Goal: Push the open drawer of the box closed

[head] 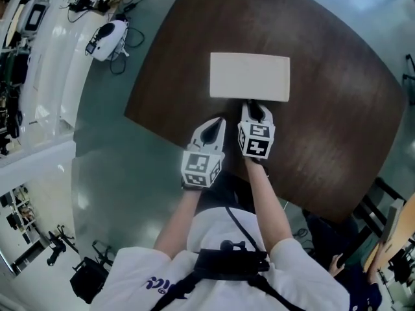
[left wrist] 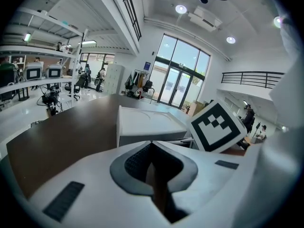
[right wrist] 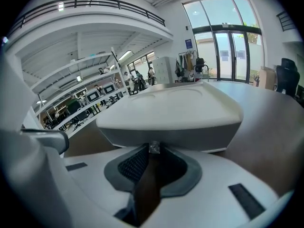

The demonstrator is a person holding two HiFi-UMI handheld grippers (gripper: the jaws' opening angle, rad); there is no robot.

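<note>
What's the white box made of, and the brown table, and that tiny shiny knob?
The box looks like plastic: plain white, smooth and matte, with rounded moulded edges. The table looks like wood or wood veneer: dark brown with faint grain streaks and a soft sheen. The knob glints like metal or clear plastic; it is too small to tell which.

White drawer box [head: 249,76] lying flat on the brown table [head: 337,128].
Its grey drawer front [right wrist: 190,137] is sitting about flush, small knob [right wrist: 153,147] facing the person.
</note>
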